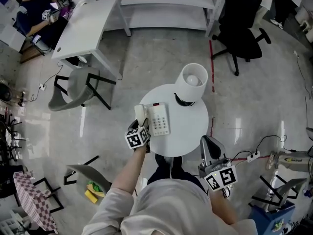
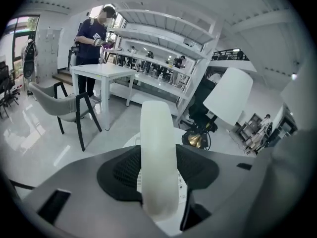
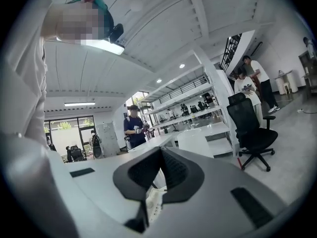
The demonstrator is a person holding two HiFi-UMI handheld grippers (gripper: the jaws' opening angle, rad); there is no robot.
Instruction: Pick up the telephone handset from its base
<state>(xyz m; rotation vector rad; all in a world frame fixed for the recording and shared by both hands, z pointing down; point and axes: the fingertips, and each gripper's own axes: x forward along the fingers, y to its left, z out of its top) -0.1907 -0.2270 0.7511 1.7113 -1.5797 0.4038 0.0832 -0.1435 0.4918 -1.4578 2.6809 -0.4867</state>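
My left gripper (image 1: 139, 125) is shut on the white telephone handset (image 1: 140, 113), lifted a little above the left side of the white telephone base (image 1: 160, 120) on the round white table (image 1: 190, 127). In the left gripper view the handset (image 2: 158, 152) stands upright between the jaws of the left gripper (image 2: 158, 182), with the base's keypad (image 2: 182, 191) just below. My right gripper (image 1: 210, 148) hovers at the table's right front edge, apart from the phone. In its own view the right gripper (image 3: 151, 192) has its pads together, and a bit of the base (image 3: 155, 202) shows beyond.
A lamp with a white shade (image 1: 191, 82) stands at the table's far right. Grey chairs (image 1: 78, 87) are to the left, a black office chair (image 1: 242, 38) at the back right, and a white desk (image 1: 88, 26) at the back left. A power strip (image 1: 253, 155) lies on the floor.
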